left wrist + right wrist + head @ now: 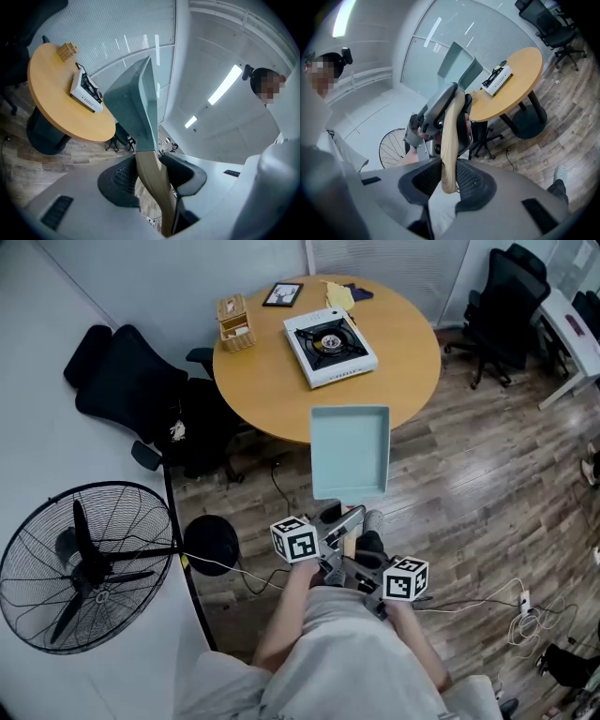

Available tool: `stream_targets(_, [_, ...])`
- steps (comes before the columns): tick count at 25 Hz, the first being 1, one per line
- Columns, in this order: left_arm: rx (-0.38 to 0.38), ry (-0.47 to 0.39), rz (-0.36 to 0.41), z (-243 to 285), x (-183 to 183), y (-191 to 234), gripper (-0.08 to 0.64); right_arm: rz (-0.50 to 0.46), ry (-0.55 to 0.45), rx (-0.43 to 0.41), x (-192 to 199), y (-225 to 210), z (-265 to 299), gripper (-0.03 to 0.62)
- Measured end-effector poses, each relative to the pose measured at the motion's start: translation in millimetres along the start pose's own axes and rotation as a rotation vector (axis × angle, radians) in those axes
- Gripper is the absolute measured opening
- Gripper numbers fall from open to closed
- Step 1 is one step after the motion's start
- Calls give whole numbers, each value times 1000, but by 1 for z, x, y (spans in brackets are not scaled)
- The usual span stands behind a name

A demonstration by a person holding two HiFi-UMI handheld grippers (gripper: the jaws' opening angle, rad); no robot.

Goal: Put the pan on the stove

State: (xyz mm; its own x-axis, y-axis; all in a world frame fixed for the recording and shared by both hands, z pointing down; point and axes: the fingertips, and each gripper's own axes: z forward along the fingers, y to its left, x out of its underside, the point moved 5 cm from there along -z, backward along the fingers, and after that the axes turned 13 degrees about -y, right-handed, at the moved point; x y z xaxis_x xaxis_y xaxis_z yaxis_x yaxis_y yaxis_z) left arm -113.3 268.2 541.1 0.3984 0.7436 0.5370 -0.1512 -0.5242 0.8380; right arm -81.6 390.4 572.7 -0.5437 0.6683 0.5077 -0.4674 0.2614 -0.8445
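Observation:
A square teal pan point(349, 451) with a wooden handle point(348, 540) hangs in the air over the floor, just short of the round wooden table point(272, 395). My left gripper point(339, 526) is shut on the handle point(154, 183) near the pan point(136, 101). Further back, my right gripper point(364, 568) is shut on the handle's end point(450, 136). The white stove point(330, 346) with a black burner stands on the table's far half, beyond the pan. It also shows in the left gripper view as the stove point(86, 89) and in the right gripper view as the stove point(497, 77).
A wooden box point(235, 322), a picture frame point(282, 294) and a yellow item point(339, 294) lie at the table's back. Black chairs point(131, 381) point(506, 306) flank the table. A floor fan point(84, 563) stands at the left and cables point(520, 610) lie at the right.

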Motion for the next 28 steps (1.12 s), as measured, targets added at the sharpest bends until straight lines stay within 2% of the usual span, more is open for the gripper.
stream_targets(8, [-2, -61, 32, 62, -37, 22, 186, -29, 51, -42, -74, -34, 13, 95])
stream_targets(16, [-42, -106, 59, 125, -67, 47, 192, -43, 106, -81, -145, -71, 20, 97])
stream_targets(23, [-65, -128, 66, 170, -80, 69, 196, -45, 155, -107, -190, -102, 23, 99])
stream_targets(28, [-88, -137, 81, 193, -84, 75, 202, -10, 173, -128, -212, -117, 20, 98])
